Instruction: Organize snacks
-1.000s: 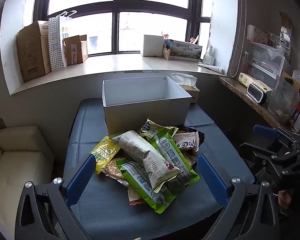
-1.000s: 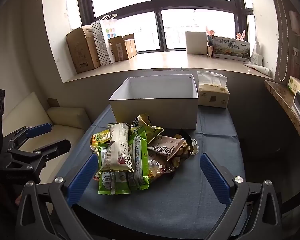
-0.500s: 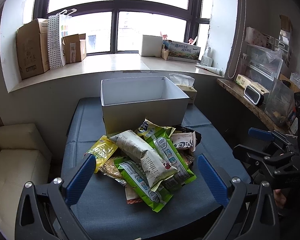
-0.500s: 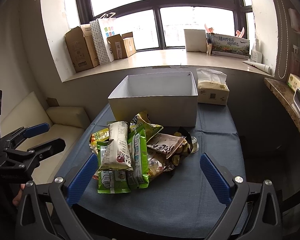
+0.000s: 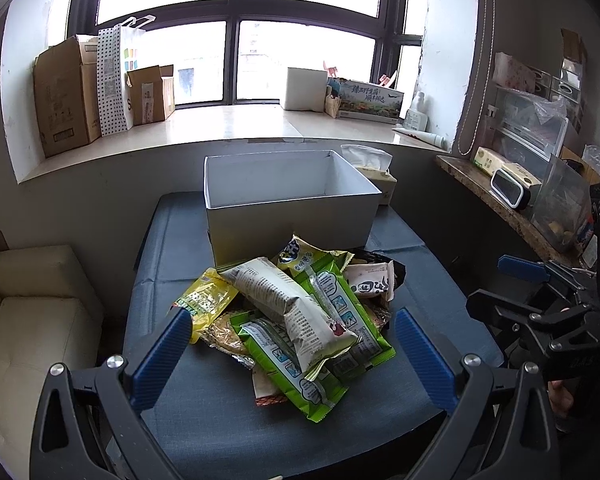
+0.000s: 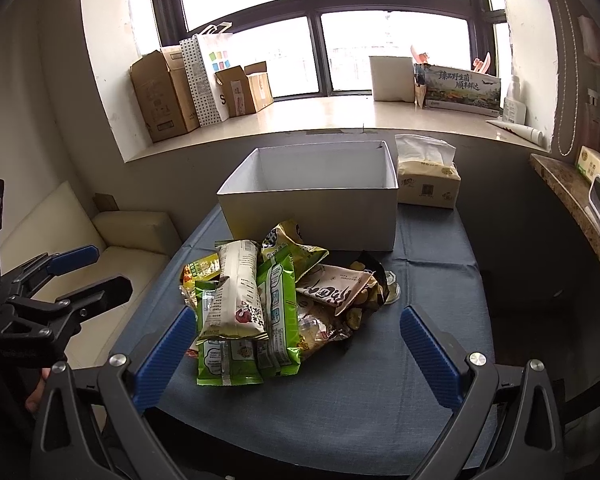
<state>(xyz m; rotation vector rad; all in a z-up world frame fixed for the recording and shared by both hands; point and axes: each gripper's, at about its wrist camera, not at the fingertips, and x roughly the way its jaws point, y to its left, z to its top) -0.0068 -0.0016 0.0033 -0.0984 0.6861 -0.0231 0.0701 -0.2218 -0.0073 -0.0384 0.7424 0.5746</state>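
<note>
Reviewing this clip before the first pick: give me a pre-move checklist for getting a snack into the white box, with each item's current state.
1. Left gripper open with nothing held: ok.
2. Right gripper open with nothing held: ok.
3. White box open-topped, no lid in the way: ok. Its floor is hidden, so whether it is empty: cannot tell.
4. Top packet free to lift: the cream packet lies on top of the snack pile: ok.
5. Snacks separated for a single pick: not ok, the packets overlap.
6. Path from pile to box clear: ok; the tissue box stands beside the box.
</note>
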